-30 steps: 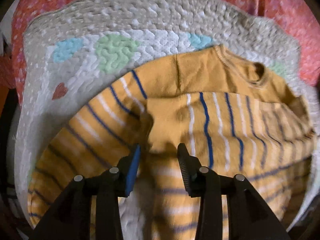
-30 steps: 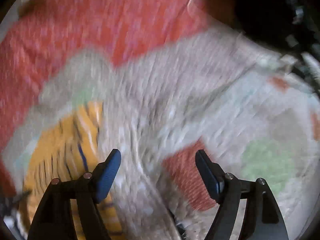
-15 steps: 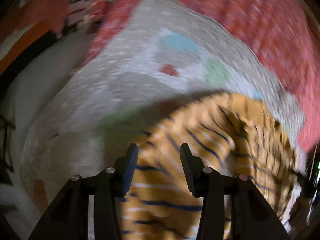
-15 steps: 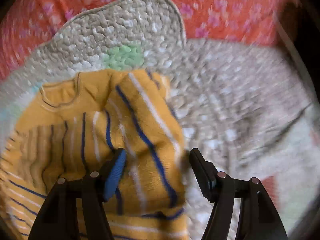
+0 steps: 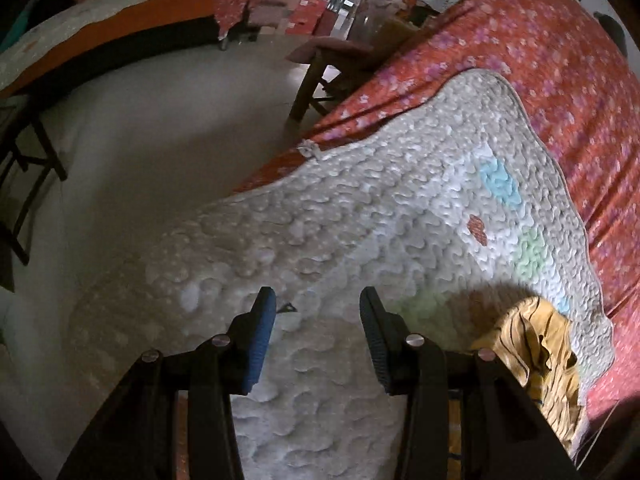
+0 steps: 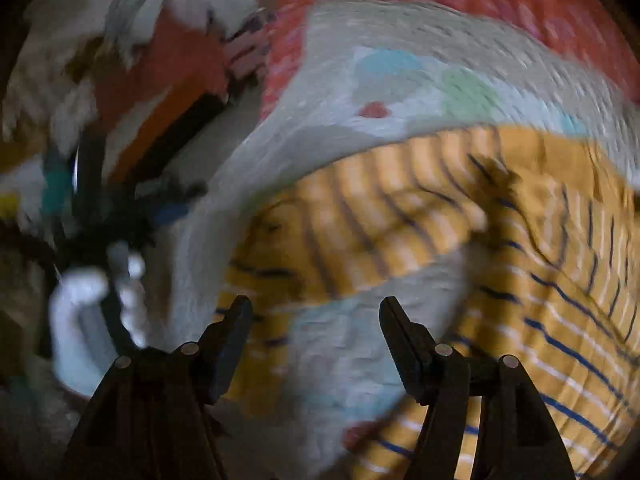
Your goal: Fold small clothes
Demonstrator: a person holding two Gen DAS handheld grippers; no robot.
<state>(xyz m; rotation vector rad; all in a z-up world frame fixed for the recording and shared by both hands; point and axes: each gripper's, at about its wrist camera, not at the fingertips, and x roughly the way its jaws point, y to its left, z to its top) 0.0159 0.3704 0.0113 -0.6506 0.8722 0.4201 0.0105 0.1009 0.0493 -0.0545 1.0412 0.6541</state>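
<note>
A small yellow sweater with blue and white stripes (image 6: pixel 540 248) lies on a quilted white blanket (image 5: pixel 360 216). In the left wrist view only a crumpled edge of the sweater (image 5: pixel 532 344) shows at the lower right. My left gripper (image 5: pixel 318 316) is open and empty over bare quilt, to the left of the sweater. My right gripper (image 6: pixel 316 322) is open and empty just above the quilt, with a striped sleeve (image 6: pixel 360 232) arching past its fingertips. The right wrist view is motion-blurred.
The quilt lies on a red flowered bedspread (image 5: pixel 560 60). The bed's edge drops to a pale floor (image 5: pixel 160 112) at the left. A wooden stool (image 5: pixel 328 64) stands beside the bed, and another bed with an orange cover (image 5: pixel 120 16) is at the far left.
Both grippers have swung left. The left one has left the sweater and now faces the quilt and floor. The right one now sees the sweater's sleeve and body at the right.
</note>
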